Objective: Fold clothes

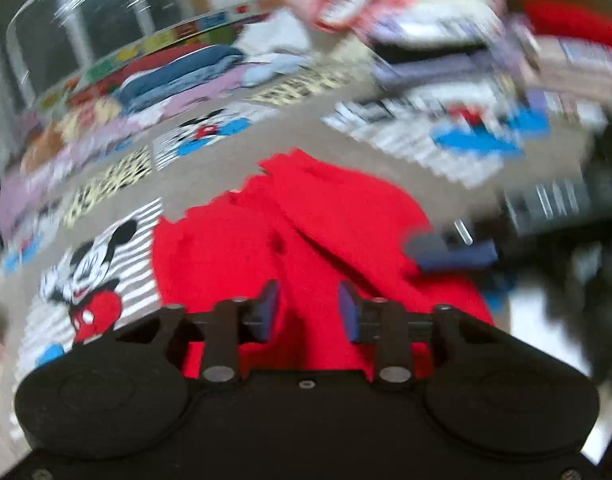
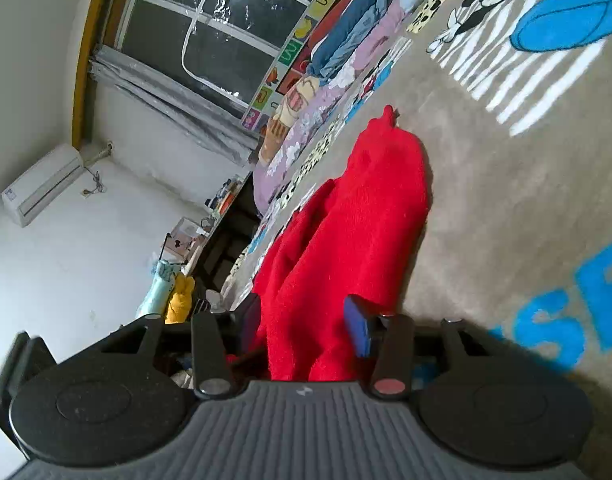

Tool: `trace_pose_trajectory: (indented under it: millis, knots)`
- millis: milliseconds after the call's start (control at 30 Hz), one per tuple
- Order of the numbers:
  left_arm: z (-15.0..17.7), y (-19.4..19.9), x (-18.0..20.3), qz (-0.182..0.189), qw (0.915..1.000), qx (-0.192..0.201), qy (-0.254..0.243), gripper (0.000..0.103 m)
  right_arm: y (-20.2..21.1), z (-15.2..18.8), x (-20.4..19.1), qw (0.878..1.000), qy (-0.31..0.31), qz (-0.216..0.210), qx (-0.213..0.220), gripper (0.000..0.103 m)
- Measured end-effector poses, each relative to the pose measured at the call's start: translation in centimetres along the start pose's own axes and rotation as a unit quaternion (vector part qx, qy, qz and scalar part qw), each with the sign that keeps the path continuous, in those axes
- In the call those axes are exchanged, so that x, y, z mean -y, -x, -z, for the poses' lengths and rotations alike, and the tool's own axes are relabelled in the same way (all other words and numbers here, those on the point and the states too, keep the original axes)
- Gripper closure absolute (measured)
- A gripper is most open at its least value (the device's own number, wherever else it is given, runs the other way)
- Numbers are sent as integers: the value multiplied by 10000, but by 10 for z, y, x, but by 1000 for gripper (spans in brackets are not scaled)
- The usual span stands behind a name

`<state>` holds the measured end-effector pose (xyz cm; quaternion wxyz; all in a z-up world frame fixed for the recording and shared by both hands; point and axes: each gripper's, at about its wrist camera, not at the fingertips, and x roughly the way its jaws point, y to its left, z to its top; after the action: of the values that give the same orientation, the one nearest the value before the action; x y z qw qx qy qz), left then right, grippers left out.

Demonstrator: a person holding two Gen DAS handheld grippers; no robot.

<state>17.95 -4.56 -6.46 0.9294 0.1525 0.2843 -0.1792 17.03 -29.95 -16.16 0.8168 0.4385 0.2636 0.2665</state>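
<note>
A red knitted garment [image 1: 306,232] lies bunched on a grey Mickey Mouse bedspread [image 1: 210,168]. My left gripper [image 1: 308,310] hovers over its near edge, jaws apart, red cloth showing between the blue pads, which do not pinch it. The other gripper's blue finger [image 1: 458,254] shows at the garment's right side. In the right wrist view the garment [image 2: 358,216] stretches away from my right gripper [image 2: 302,320]. Its jaws stand apart with a thick fold of the red cloth between the pads. Whether they press it, I cannot tell.
A pile of folded clothes, blue and lilac [image 1: 194,76], lies along the bed's far edge by a coloured letter mat [image 2: 306,32]. More clothes [image 1: 446,32] are heaped at the back right. A window [image 2: 210,48], an air conditioner [image 2: 42,184] and a cluttered desk [image 2: 202,232] are beyond the bed.
</note>
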Motion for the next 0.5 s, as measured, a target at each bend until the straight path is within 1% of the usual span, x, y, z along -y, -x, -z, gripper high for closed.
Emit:
trace_pose_trajectory:
  millis: [100,200,333,500]
  knots:
    - [-17,-4,-33,25,9970,50,768,57,-4,0,-1,10000,62,32,-64,56]
    - [-33,-24,-57,7,9926,-59,1211,57,-5,-1,0,9999,64,17,-98,56]
    - [-47,-56,-83,184,9867,-238,1595,57,-5,-1,3,9999,59,-38,-119,56]
    - [-59,-95,-104,261,9829,-476,1761,57,-6,-1,6,9999,51,-93,-125,57]
